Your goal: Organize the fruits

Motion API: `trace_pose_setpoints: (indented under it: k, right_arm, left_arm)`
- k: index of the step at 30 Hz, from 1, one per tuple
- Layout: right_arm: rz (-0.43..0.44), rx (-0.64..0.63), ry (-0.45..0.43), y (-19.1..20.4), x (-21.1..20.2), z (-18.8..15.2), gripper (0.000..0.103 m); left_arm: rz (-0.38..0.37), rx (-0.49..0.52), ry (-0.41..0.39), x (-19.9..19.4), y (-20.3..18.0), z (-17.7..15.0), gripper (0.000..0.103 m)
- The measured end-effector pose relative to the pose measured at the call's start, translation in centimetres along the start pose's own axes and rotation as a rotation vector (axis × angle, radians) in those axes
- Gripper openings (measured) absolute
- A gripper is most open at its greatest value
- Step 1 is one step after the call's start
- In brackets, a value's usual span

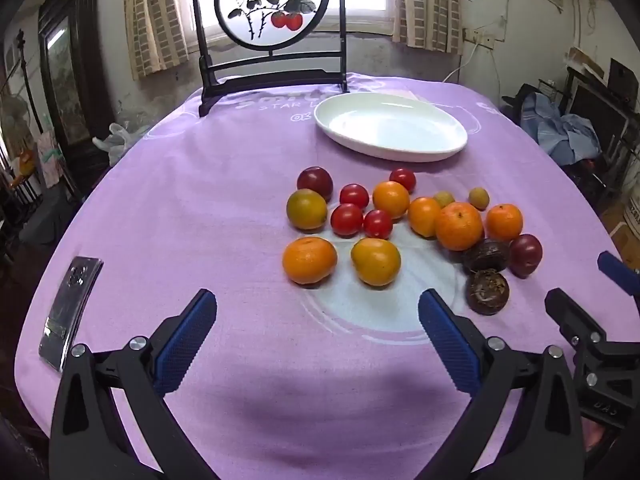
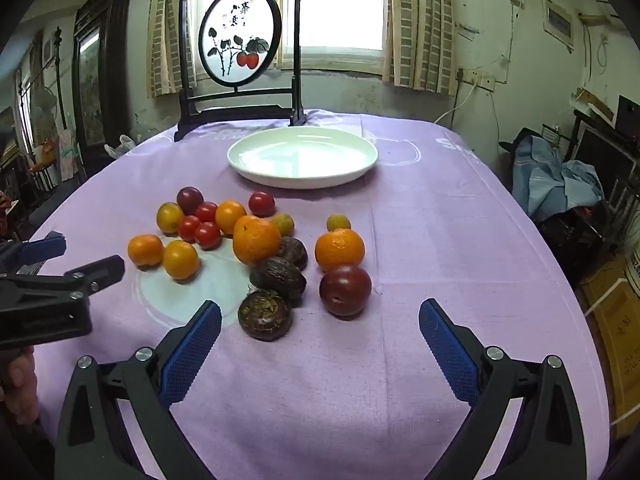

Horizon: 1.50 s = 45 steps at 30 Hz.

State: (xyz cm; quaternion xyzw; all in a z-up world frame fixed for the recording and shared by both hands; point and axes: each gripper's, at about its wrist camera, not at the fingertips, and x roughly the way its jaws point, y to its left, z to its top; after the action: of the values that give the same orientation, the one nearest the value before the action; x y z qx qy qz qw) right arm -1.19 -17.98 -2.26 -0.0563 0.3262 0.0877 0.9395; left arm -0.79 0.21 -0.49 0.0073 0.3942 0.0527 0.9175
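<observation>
Several fruits lie loose on the purple tablecloth: oranges (image 1: 309, 260) (image 2: 256, 240), red cherry tomatoes (image 1: 346, 219) (image 2: 207, 235), dark plums (image 1: 525, 254) (image 2: 345, 289), brown passion fruits (image 1: 487, 292) (image 2: 265, 314) and small yellow-green fruits (image 1: 479, 198) (image 2: 338, 223). An empty white oval plate (image 1: 390, 126) (image 2: 303, 156) sits behind them. My left gripper (image 1: 318, 318) is open and empty, in front of the oranges. My right gripper (image 2: 320, 322) is open and empty, just in front of a passion fruit and a plum. Each gripper also shows at the edge of the other's view.
A dark framed round painting screen (image 1: 274, 20) (image 2: 240, 52) stands at the table's back edge. A phone (image 1: 70, 312) lies at the front left of the cloth. Furniture and clutter surround the table, with a blue cloth heap (image 2: 556, 178) at right.
</observation>
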Motion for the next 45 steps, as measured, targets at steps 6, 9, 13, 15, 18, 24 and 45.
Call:
trace_pose_setpoints:
  k: [6, 9, 13, 15, 18, 24, 45]
  right_arm:
    - [0.040, -0.008, 0.024, 0.5, 0.6, -0.3, 0.099]
    - [0.056, -0.013, 0.042, 0.8, 0.8, -0.4, 0.099]
    - [0.068, -0.044, 0.067, 1.3, 1.1, -0.7, 0.099]
    - [0.066, -0.050, 0.075, 1.5, 1.3, -0.7, 0.099]
    - [0.066, -0.051, 0.084, 1.4, 1.4, -0.8, 0.099]
    - [0.076, -0.066, 0.099, 1.5, 1.5, -0.8, 0.099]
    - [0.059, -0.090, 0.115, 1.9, 2.5, -1.1, 0.099]
  left_arm:
    - [-0.015, 0.009, -0.005, -0.2, -0.1, -0.1, 0.099]
    - [-0.021, 0.003, -0.001, -0.1, -0.1, -0.1, 0.099]
    - [-0.024, -0.001, 0.006, 0.1, 0.0, -0.1, 0.099]
    - [-0.026, 0.000, 0.012, 0.2, 0.0, -0.1, 0.099]
    - [-0.030, 0.000, 0.017, 0.4, 0.0, 0.0, 0.099]
    - [-0.047, -0.012, 0.032, 0.8, 0.2, 0.1, 0.099]
    - [-0.054, -0.006, 0.055, 2.4, 0.2, -0.3, 0.099]
